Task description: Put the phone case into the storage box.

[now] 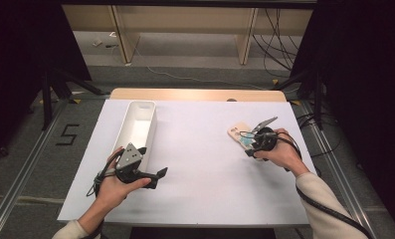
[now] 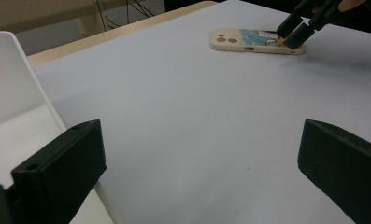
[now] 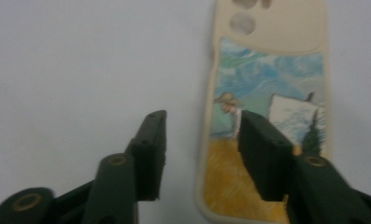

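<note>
Right gripper (image 1: 248, 144) poised over a phone case (image 1: 239, 132), jaws apart.

High view: the case lies flat on the white table (image 1: 200, 169) at right, the left gripper (image 1: 152, 175) beside a white bin (image 1: 138, 119). Left gripper view: its jaws stand spread wide over bare table, the case (image 2: 248, 41) far off. Right gripper view: the jaws straddle the left edge of the case (image 3: 267, 93), one over its painted back, neither pressing it.

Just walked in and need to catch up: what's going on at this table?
A person works with a tool in each hand. The right tool is open over one long edge of a phone case lying flat on the white table. The left tool waits open beside a white bin.
</note>
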{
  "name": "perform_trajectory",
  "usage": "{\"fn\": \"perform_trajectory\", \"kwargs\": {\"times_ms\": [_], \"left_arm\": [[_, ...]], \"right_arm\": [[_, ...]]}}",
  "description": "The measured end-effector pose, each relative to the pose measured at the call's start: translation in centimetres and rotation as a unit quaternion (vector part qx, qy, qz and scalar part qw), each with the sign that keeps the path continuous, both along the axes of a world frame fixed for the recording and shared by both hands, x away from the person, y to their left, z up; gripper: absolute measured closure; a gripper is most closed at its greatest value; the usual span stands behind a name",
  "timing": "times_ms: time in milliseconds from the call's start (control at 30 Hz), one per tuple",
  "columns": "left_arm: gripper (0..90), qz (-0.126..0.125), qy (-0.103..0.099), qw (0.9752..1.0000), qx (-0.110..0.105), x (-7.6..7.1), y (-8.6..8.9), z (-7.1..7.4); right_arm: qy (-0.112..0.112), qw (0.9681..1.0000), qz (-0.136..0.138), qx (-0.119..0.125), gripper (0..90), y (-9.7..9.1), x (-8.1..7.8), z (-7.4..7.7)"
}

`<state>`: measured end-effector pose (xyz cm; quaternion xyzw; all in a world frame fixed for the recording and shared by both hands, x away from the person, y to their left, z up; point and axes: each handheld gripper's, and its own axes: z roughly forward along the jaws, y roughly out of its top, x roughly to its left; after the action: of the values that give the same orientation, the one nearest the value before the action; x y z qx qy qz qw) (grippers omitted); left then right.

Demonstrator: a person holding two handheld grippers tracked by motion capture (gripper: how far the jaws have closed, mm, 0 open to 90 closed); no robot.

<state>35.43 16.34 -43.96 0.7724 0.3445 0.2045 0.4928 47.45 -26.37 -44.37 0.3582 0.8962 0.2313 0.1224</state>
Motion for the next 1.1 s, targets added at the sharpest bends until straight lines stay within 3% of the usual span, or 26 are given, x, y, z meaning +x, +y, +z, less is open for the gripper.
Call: {"fn": "perform_trajectory", "kwargs": {"times_ms": [167,367,667,1100], "left_arm": [[0.4,0.001,0.001,1.0,-0.001,0.0,0.0,0.0],[0.3,0.0,0.001,1.0,-0.001,0.0,-0.1,0.0],[0.3,0.0,0.0,1.0,-0.001,0.0,0.0,0.0],[0.3,-0.001,0.0,1.0,-0.001,0.0,-0.1,0.0]], "right_arm": [[-0.028,0.9995,-0.017,-0.002,21.6,-0.5,0.9,0.8],[-0.017,0.9995,-0.015,-0.023,7.8,-0.5,2.1,0.4],[0.007,0.9985,-0.02,-0.05,3.8,-0.1,4.0,-1.2],[0.018,0.9971,-0.024,-0.07,3.4,0.0,4.7,-2.0]]}}
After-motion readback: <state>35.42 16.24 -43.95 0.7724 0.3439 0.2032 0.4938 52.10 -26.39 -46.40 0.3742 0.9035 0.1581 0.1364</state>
